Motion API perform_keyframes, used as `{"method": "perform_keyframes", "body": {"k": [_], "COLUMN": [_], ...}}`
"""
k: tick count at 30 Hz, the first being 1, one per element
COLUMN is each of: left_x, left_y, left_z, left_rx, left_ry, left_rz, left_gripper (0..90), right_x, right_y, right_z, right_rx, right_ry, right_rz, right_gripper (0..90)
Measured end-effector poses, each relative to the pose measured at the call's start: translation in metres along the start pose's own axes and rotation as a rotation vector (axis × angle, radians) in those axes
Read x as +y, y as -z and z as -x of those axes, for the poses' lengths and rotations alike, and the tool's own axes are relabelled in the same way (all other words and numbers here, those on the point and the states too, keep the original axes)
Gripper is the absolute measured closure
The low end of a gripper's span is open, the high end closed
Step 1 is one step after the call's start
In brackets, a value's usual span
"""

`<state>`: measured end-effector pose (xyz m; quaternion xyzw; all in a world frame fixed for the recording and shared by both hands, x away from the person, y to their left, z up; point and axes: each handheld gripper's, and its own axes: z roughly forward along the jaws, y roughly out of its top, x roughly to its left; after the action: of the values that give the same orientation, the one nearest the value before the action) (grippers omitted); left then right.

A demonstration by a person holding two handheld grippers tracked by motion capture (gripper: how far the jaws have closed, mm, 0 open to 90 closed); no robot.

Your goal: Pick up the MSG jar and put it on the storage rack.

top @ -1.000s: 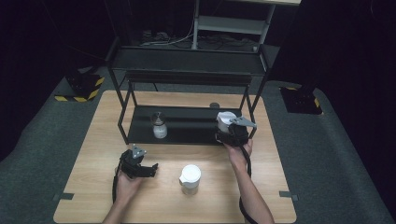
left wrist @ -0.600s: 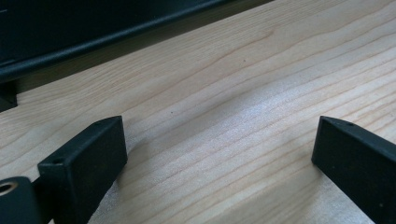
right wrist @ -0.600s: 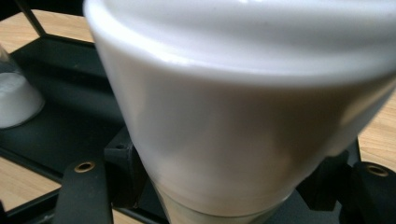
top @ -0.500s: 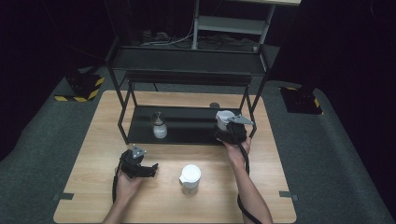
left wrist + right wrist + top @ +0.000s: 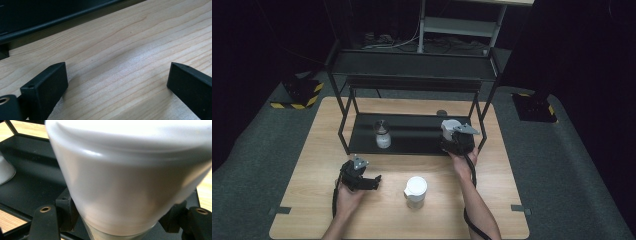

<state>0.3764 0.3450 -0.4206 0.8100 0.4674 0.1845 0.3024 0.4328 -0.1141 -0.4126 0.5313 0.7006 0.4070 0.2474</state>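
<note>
My right gripper [image 5: 452, 132] is shut on a jar with a white lid [image 5: 449, 124] at the right end of the black rack's lower shelf [image 5: 412, 135]. In the right gripper view the jar [image 5: 125, 177] stands very close between the jaws of the right gripper [image 5: 120, 222], with its glass base just above the shelf [image 5: 32, 182]. My left gripper [image 5: 373, 182] rests on the wooden table [image 5: 312, 150] at the front left. It is open, and the left gripper [image 5: 117, 75] has only bare wood between its jaws.
A second white-lidded jar [image 5: 415, 190] stands on the table in front, between the hands. A small shaker bottle [image 5: 382, 134] sits on the left of the lower shelf. The rack's upper shelf [image 5: 412, 65] overhangs, and its posts [image 5: 479, 117] flank the right gripper.
The right gripper with its jar has edged slightly farther in toward the rack. The left gripper has stayed in place.
</note>
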Motion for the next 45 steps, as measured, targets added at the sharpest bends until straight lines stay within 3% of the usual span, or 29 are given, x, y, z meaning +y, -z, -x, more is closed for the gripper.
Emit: {"method": "perform_keyframes", "body": {"k": [24,45], "left_x": [0.000,0.000], "left_y": [0.000,0.000], "left_z": [0.000,0.000], "left_rx": [0.000,0.001], "left_ry": [0.000,0.000], "left_rz": [0.000,0.000], "left_gripper": [3.2,3.3], "right_x": [0.001,-0.006], "right_y": [-0.012,-0.013], "right_z": [-0.007,-0.002], "right_rx": [-0.012,0.005], "right_ry": [0.020,0.028], "right_rz": [-0.003,0.007], "right_gripper": [31.0,30.8]}}
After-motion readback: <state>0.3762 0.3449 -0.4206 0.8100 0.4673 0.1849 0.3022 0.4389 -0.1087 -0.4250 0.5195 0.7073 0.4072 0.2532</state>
